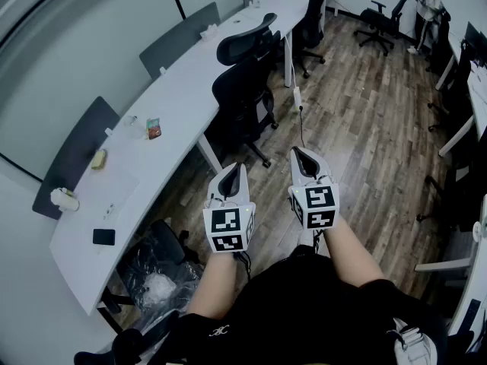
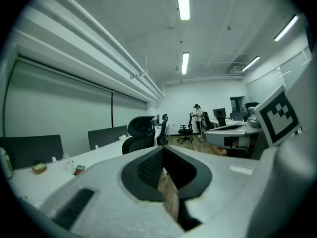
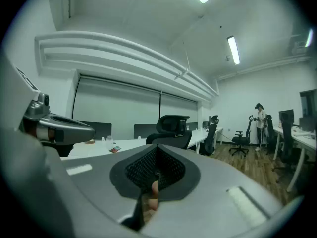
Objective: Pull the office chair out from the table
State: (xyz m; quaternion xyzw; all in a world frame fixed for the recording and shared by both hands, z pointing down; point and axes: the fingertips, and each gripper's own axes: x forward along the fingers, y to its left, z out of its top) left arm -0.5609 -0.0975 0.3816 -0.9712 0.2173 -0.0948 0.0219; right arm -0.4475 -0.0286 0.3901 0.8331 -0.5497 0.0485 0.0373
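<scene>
A black high-backed office chair (image 1: 242, 97) stands tucked against the long white table (image 1: 175, 112), ahead of both grippers and apart from them. It also shows in the left gripper view as the office chair (image 2: 139, 135) and in the right gripper view as the office chair (image 3: 171, 129). My left gripper (image 1: 231, 169) and right gripper (image 1: 303, 153) are held side by side over the wood floor, pointing roughly level toward the chair. Both are shut with nothing between the jaws, as the left gripper (image 2: 166, 168) and right gripper (image 3: 155, 171) close-ups confirm.
A second black chair (image 1: 308, 15) sits further along the table, and a third (image 1: 378, 21) stands loose near a person (image 1: 428, 4) at the far end. A phone (image 1: 103, 236) and snack packet (image 1: 154, 128) lie on the table. A bagged bin (image 1: 156, 278) sits below it. Desks (image 1: 478, 90) line the right.
</scene>
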